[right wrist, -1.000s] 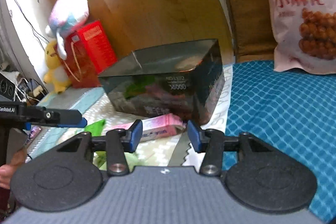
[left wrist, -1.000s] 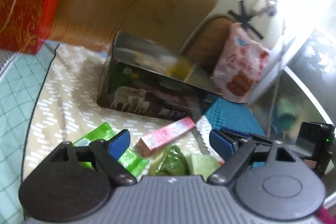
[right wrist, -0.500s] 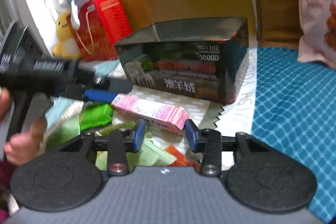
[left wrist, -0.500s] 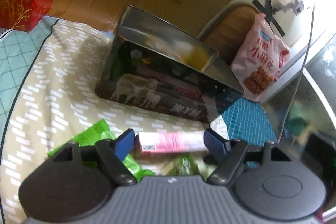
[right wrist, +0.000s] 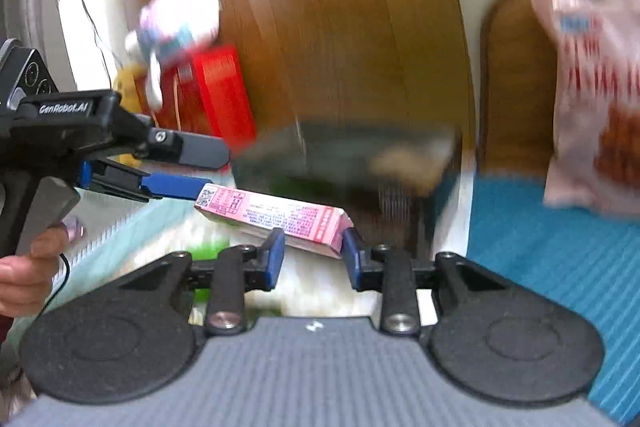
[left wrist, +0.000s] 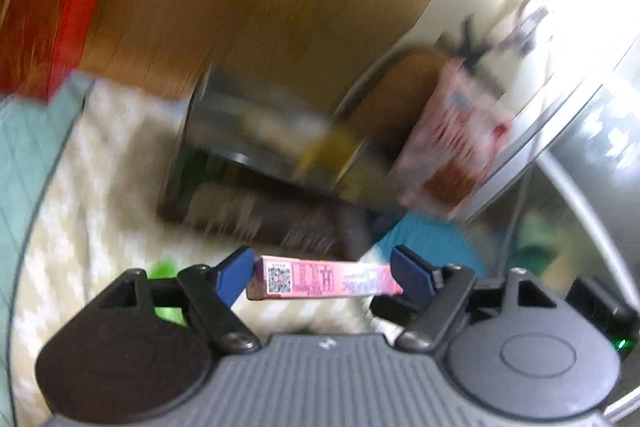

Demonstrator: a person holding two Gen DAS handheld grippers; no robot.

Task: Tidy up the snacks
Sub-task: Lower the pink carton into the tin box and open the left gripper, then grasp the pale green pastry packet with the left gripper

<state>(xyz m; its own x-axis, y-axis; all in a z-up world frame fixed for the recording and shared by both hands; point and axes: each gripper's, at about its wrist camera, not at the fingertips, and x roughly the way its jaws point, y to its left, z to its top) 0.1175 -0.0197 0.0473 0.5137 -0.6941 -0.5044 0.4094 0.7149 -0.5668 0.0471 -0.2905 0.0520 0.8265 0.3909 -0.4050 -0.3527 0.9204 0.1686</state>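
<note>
**Pink snack box held lengthwise in the left gripper**

At the far left of the right wrist view we see a hand (right wrist: 24, 275) on the grip of the left gripper (left wrist: 322, 273), whose blue fingers (right wrist: 172, 186) reach rightward. Its jaws pinch the pink snack box (left wrist: 324, 277) by its two short ends, so the box spans the gap between them and is lifted off the patterned cloth (left wrist: 92, 163). Behind it sit a red box (right wrist: 216, 95) with a plush toy (right wrist: 180, 23) on top, both blurred. Next comes the dark tin (left wrist: 256, 183), open at the top, standing on the cloth just beyond the pink box. Our right gripper (right wrist: 313, 255) has its jaws spread on either side of the box's right end; we cannot tell whether the pads touch it. Farthest right, a pink snack bag (right wrist: 596, 107) leans upright over the blue mat (right wrist: 552, 251).
</note>
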